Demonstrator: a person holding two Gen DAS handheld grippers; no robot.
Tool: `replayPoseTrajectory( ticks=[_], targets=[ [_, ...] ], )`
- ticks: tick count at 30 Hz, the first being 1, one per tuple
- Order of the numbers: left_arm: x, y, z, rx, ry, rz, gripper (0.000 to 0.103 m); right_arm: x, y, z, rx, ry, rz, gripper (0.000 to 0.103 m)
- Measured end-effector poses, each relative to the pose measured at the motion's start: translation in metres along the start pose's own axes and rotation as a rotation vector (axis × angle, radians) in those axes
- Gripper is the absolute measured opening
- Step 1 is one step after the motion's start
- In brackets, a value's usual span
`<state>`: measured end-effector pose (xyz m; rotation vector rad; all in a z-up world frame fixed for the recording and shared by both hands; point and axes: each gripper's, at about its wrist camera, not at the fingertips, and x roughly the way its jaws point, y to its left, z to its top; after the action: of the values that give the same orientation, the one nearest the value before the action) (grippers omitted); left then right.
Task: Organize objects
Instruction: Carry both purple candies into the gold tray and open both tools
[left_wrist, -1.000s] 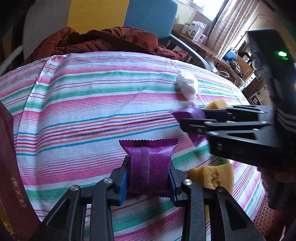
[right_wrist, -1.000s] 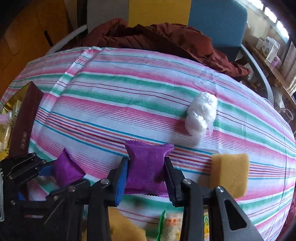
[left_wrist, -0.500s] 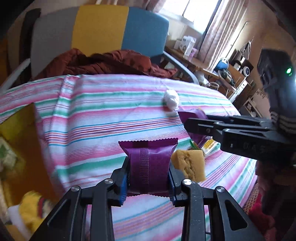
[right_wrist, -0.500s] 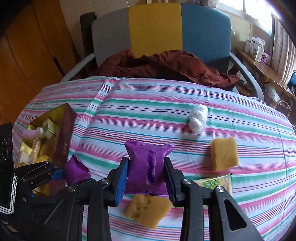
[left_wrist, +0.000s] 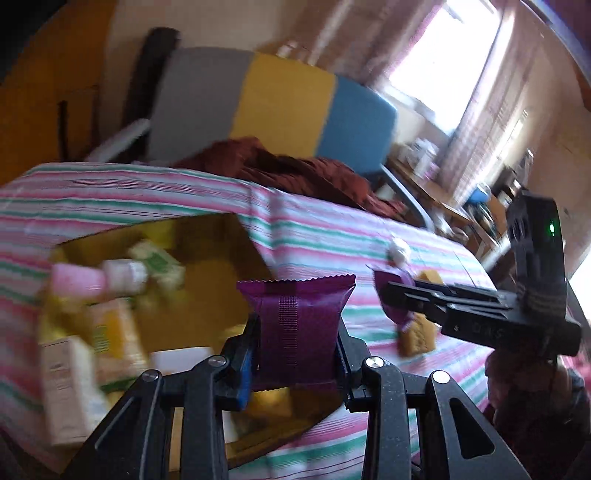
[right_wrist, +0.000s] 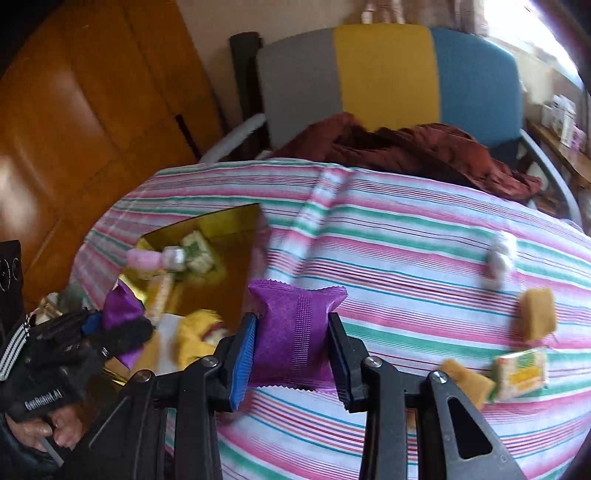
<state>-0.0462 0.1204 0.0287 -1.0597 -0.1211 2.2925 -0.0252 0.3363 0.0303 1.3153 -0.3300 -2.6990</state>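
My left gripper (left_wrist: 295, 332) is shut on a purple snack packet (left_wrist: 295, 314) and hangs over the open gold box (left_wrist: 221, 236) on the striped tablecloth (left_wrist: 332, 236). The right wrist view shows this gripper (right_wrist: 107, 321) at the left, over the box's (right_wrist: 229, 221) near end, with its packet (right_wrist: 120, 306). My right gripper (right_wrist: 291, 347) is shut on a second purple packet (right_wrist: 295, 332), above the cloth (right_wrist: 406, 236) just right of the box. In the left wrist view it (left_wrist: 388, 291) reaches in from the right with its packet (left_wrist: 391, 280).
The box holds a pink bottle (right_wrist: 144, 258) and several small packs. On the cloth to the right lie a white wad (right_wrist: 500, 258), two yellow sponges (right_wrist: 537, 314) (right_wrist: 467, 380) and a green-yellow packet (right_wrist: 521, 373). A chair with red-brown cloth (right_wrist: 406, 147) stands behind the table.
Both grippers have risen and swung left with their purple packets still held. The gold box has come into view beneath the left gripper; the sponges and white wad now lie farther off.
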Motion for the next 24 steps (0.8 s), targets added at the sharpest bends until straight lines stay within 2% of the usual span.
replayPoseTrajectory(
  ticks=[6,13,14,16,17,18,21,24],
  targets=[
    [-0.026,0.063,-0.013,-0.11,-0.039,0.115,0.035,0.018,0.048,0.007,-0.06,0.016,0.048,0.037],
    [-0.022,0.105,-0.029,-0.183,-0.011,0.176,0.036,0.043,0.091,0.019,-0.101,0.037,0.095,0.039],
    [-0.021,0.108,-0.03,-0.187,-0.011,0.181,0.041,0.047,0.096,0.022,-0.097,0.037,0.103,0.039],
    [-0.021,0.113,-0.031,-0.206,-0.009,0.173,0.052,0.053,0.104,0.025,-0.085,0.041,0.116,0.056],
    [-0.022,0.115,-0.032,-0.221,-0.013,0.167,0.057,0.054,0.107,0.025,-0.079,0.04,0.119,0.06],
    [-0.023,0.116,-0.033,-0.224,-0.018,0.167,0.057,0.055,0.109,0.025,-0.077,0.038,0.12,0.064],
    [-0.028,0.119,-0.035,-0.215,-0.027,0.179,0.057,0.055,0.113,0.021,-0.085,0.045,0.116,0.065],
    [-0.033,0.121,-0.039,-0.216,-0.039,0.196,0.06,0.053,0.114,0.013,-0.092,0.047,0.089,0.074]
  ],
)
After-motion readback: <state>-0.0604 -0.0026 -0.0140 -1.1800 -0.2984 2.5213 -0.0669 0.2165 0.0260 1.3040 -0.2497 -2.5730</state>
